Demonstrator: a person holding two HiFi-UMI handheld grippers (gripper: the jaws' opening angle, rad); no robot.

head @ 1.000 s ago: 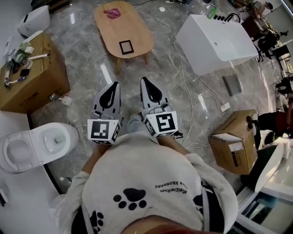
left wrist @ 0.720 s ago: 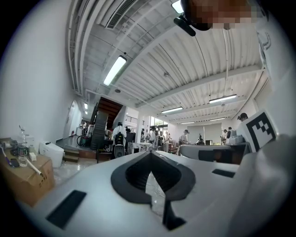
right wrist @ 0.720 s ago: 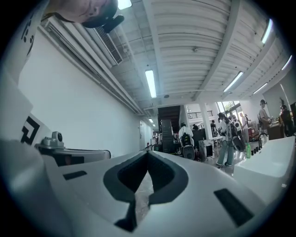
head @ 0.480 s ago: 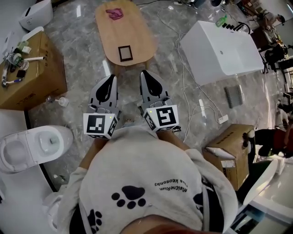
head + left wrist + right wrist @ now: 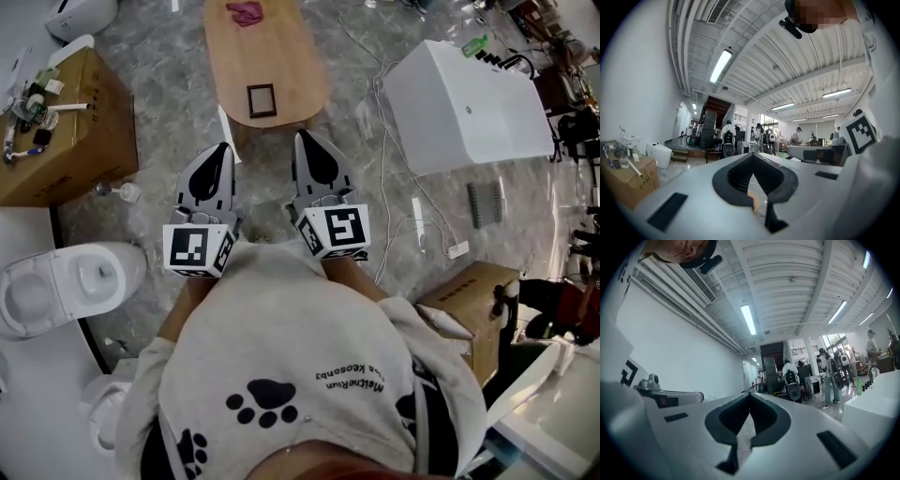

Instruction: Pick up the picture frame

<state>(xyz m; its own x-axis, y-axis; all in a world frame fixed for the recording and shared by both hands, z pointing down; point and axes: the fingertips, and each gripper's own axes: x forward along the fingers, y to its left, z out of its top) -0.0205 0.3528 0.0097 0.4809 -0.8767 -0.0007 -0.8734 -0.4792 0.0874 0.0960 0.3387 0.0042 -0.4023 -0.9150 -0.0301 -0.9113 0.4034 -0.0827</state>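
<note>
Floor: grey marble-look tile (image 5: 169, 75), glossy, with white cables (image 5: 380, 141) trailing across it and a small grate (image 5: 485, 202) lying to the right. A low oval wooden table (image 5: 281, 47) stands on the floor at the top of the head view. The picture frame (image 5: 262, 99), small and dark-edged, lies flat on the table near its near end; a pink cloth (image 5: 247, 12) lies at the far end, well apart from the frame. The left gripper (image 5: 221, 153) and right gripper (image 5: 304, 141) are held side by side and level over the floor, tips showing just short of the table's near end, with the frame ahead of them and nearer the right one's line. Each gripper view shows the jaws closed tip to tip with nothing between them. Surroundings: a cardboard box (image 5: 66, 141) with small items on top at the left, a white toilet (image 5: 56, 291) below it, a white tub (image 5: 469, 103) at the right, and a second cardboard box (image 5: 469, 305) lower right. The gripper views show white walls, a ribbed ceiling with strip lights (image 5: 721, 66), a staircase (image 5: 710, 124) and people (image 5: 764, 138) standing in the distance.
</note>
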